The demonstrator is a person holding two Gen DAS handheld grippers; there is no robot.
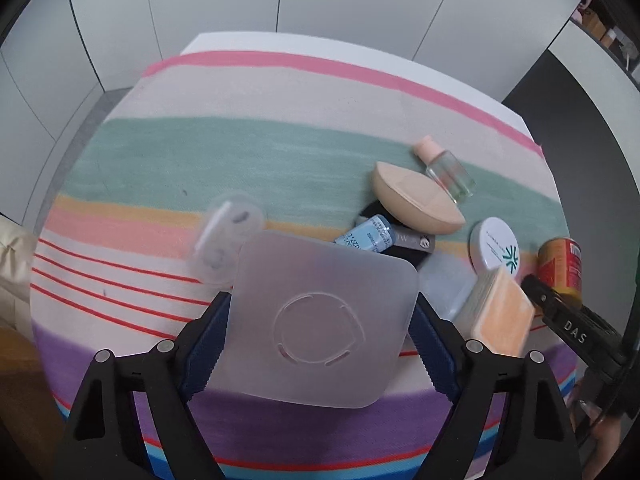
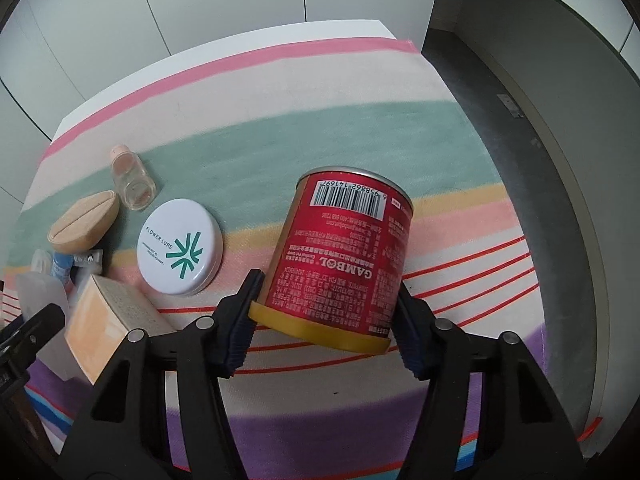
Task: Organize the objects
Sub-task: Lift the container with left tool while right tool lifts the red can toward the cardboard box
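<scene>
My left gripper is shut on a frosted square plastic box, held tilted above the striped cloth. A clear round lid piece shows blurred just left of the box. My right gripper is shut on a red can with a yellow lid, held upside down and tilted above the cloth; the can also shows at the right in the left wrist view.
A loose group lies between the grippers: a white round tin, a tan oval case, a small clear bottle with a pink cap, an orange-topped box, a blue-labelled bottle. The floor drops off at the right.
</scene>
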